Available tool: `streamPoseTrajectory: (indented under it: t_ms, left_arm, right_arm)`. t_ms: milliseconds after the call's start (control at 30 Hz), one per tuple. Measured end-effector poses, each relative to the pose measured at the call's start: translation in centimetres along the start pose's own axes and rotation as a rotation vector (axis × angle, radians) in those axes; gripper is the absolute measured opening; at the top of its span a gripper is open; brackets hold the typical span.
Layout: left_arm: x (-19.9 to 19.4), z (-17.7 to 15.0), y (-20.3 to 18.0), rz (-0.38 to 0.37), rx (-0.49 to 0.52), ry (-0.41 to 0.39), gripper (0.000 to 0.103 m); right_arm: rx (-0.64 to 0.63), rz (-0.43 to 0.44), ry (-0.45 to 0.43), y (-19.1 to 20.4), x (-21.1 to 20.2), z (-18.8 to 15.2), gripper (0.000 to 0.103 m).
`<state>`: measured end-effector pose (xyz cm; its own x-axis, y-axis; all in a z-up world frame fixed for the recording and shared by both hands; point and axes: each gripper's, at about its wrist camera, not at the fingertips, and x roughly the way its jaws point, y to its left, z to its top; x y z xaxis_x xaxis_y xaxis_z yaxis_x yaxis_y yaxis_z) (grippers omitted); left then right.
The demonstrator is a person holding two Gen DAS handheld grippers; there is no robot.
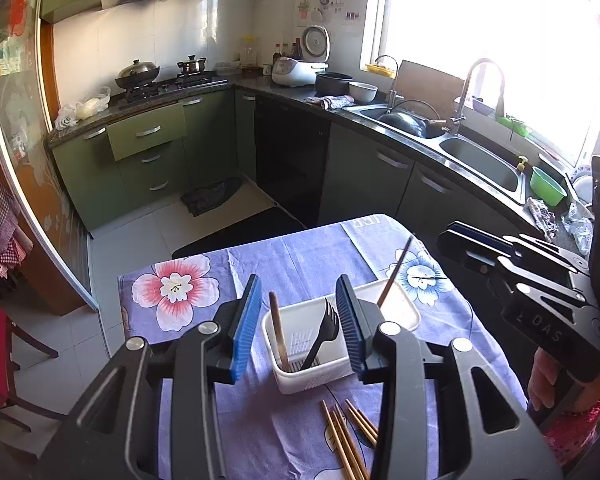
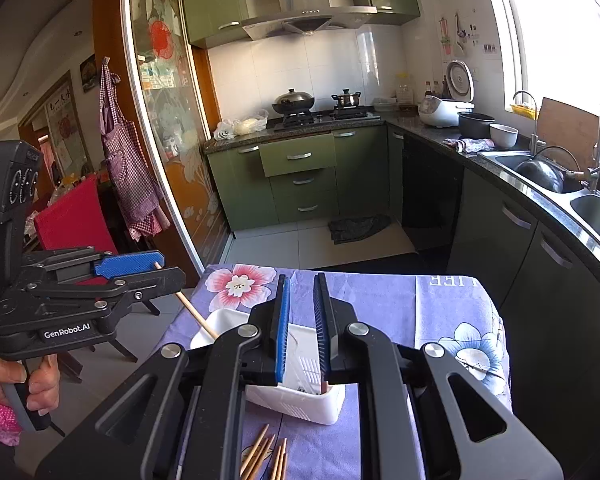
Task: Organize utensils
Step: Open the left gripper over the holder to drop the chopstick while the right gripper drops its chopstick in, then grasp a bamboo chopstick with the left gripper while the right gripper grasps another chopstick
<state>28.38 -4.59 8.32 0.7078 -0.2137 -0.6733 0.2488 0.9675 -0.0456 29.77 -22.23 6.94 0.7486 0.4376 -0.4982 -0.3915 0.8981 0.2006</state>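
Left gripper gapes wide and empty over the white slotted plastic basket, while the right gripper has its ribbed blue pads narrowly parted, nothing between them. Loose bamboo chopsticks lie on the floral cloth just before it. They're thin, smooth and round, so they could roll or slip out, and a nudge might knock out the leaning chopstick or the black fork.

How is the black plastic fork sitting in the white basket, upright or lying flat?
Upright but leaning: the black plastic fork stands tines-up in the white slotted basket, with its handle end down inside.
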Motion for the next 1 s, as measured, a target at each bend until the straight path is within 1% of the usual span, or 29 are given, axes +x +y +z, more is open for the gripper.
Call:
streamPoseTrajectory:
  t_ms: [33, 67, 100, 167, 267, 333, 367, 400, 433, 467, 533, 567, 633, 767, 900, 1000]
  left_arm:
    - [-0.5, -0.4, -0.1, -0.006, -0.003, 0.001, 0.043]
    - [-1.0, -0.9, -0.2, -0.009, -0.004, 0.005, 0.049]
    - [-1.4, -1.5, -0.4, -0.007, -0.004, 0.012, 0.052]
    - [-2.0, -3.1, -0.8, -0.002, -0.003, 0.036, 0.061]
    - [-1.8, -6.3, -0.8, 0.002, -0.042, 0.099, 0.068]
    - [-0.6, -8.9, -0.7, -0.005, -0.072, 0.163, 0.067]
    - [0.3, -10.2, -0.9, -0.004, -0.075, 0.2, 0.066]
    - [1.3, -11.5, -1.1, 0.0, -0.071, 0.24, 0.063]
    - [2.6, -12.7, -1.4, 0.001, -0.067, 0.287, 0.054]
    - [3.9, -13.9, -1.6, -0.002, -0.074, 0.334, 0.049]
    - [6.3, -15.7, -1.7, -0.005, -0.097, 0.409, 0.048]
    - [7.3, -16.4, -1.8, -0.003, -0.101, 0.435, 0.045]
    - [8.7, -17.3, -2.1, 0.003, -0.107, 0.462, 0.041]
    - [10.2, -17.8, -2.5, 0.028, -0.103, 0.489, 0.041]
    - [11.2, -17.9, -2.7, 0.029, -0.109, 0.531, 0.041]
    - [11.6, -18.0, -2.9, 0.036, -0.101, 0.547, 0.041]
  right_arm:
    - [0.001, 0.005, -0.008, 0.1, -0.8, -0.3, 0.023]
    - [0.003, 0.008, -0.016, 0.1, -2.0, -0.8, 0.028]
    - [0.007, 0.009, -0.022, 0.1, -3.0, -1.4, 0.034]
    - [0.008, 0.013, -0.021, 0.1, -4.8, -2.9, 0.034]
    - [0.02, -0.011, -0.003, -0.4, -7.2, -6.2, 0.035]
    - [0.031, -0.038, 0.003, -0.9, -8.6, -8.9, 0.039]
    - [0.038, -0.055, 0.006, -1.2, -9.1, -10.4, 0.04]
    - [0.044, -0.074, 0.014, -1.5, -9.5, -11.7, 0.04]
    - [0.053, -0.09, 0.022, -1.7, -9.8, -13.1, 0.04]
    - [0.07, -0.095, 0.031, -2.0, -10.1, -14.3, 0.04]
    - [0.109, -0.081, 0.056, -2.7, -10.5, -16.6, 0.04]
    - [0.128, -0.068, 0.07, -3.1, -10.6, -17.6, 0.04]
    - [0.164, -0.046, 0.084, -3.6, -10.9, -19.3, 0.04]
    - [0.21, -0.023, 0.109, -4.6, -11.2, -21.4, 0.04]
    - [0.248, -0.004, 0.11, -5.7, -11.5, -21.9, 0.04]
    - [0.266, 0.005, 0.11, -6.2, -11.5, -21.9, 0.04]
